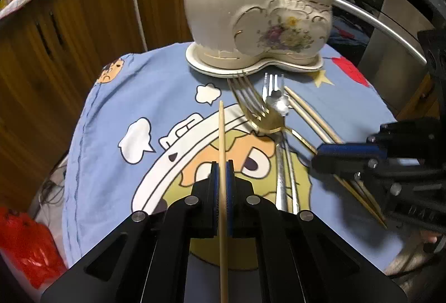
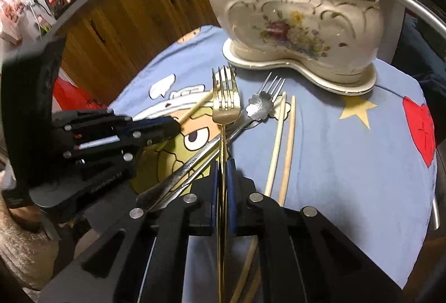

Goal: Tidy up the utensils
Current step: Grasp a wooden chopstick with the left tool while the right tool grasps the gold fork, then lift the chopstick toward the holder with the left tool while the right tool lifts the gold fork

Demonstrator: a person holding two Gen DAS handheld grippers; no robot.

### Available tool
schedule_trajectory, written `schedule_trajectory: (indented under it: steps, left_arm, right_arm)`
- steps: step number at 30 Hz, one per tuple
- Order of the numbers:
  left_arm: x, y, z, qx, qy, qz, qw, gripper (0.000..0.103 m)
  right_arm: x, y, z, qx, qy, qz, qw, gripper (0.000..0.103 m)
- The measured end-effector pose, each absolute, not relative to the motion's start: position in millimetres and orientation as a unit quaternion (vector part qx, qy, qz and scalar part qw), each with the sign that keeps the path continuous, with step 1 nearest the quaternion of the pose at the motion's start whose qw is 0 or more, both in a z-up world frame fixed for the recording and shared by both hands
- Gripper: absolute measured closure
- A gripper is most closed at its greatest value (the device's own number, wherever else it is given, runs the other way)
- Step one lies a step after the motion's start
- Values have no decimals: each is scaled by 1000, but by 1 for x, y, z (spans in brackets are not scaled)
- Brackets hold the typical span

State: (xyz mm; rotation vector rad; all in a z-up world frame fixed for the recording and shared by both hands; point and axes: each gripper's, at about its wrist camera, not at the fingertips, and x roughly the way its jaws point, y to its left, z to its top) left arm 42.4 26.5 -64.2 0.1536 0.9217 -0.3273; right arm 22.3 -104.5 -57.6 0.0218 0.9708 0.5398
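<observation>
Left wrist: left gripper [image 1: 222,163] clamps chopstick [image 1: 221,130]; right gripper [image 2: 222,163] clamps gold fork [image 2: 226,105].

I see a pale, matt wooden chopstick [image 1: 221,135] pinched between my left gripper's [image 1: 222,177] fingers [image 1: 214,180], which are matt black plastic with ribbed blue pads. My right gripper [image 2: 222,177] is built the same and grips the gold fork [image 2: 225,108], polished metal with a bright sheen. Beside it lie a silver fork [image 2: 271,85] and a flower-ended silver spoon [image 2: 257,105], both shiny steel. The ceramic holder [image 1: 251,10] is glazed cream with gilt lines. The cloth [image 1: 117,108] over the tabletop is soft matt blue cotton, printed. The cabinets [image 1: 69,32] look like varnished brown wood.
</observation>
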Motion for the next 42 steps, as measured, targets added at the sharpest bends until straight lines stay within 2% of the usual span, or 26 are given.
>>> schedule_trajectory:
  steps: [13, 23, 36, 42]
  left_arm:
    - [8, 36, -8, 42, 356, -181, 916, 98]
    - [0, 28, 45, 22, 276, -206, 939, 98]
    - [85, 11, 110, -42, 164, -193, 967, 98]
    - [129, -3, 118, -59, 131, -156, 977, 98]
  right_arm:
    - [-8, -136, -7, 37, 347, 266, 899, 97]
    - [3, -154, 28, 59, 267, 243, 931, 97]
    - [68, -190, 75, 105, 178, 203, 957, 96]
    - [103, -196, 84, 128, 149, 182, 964, 96]
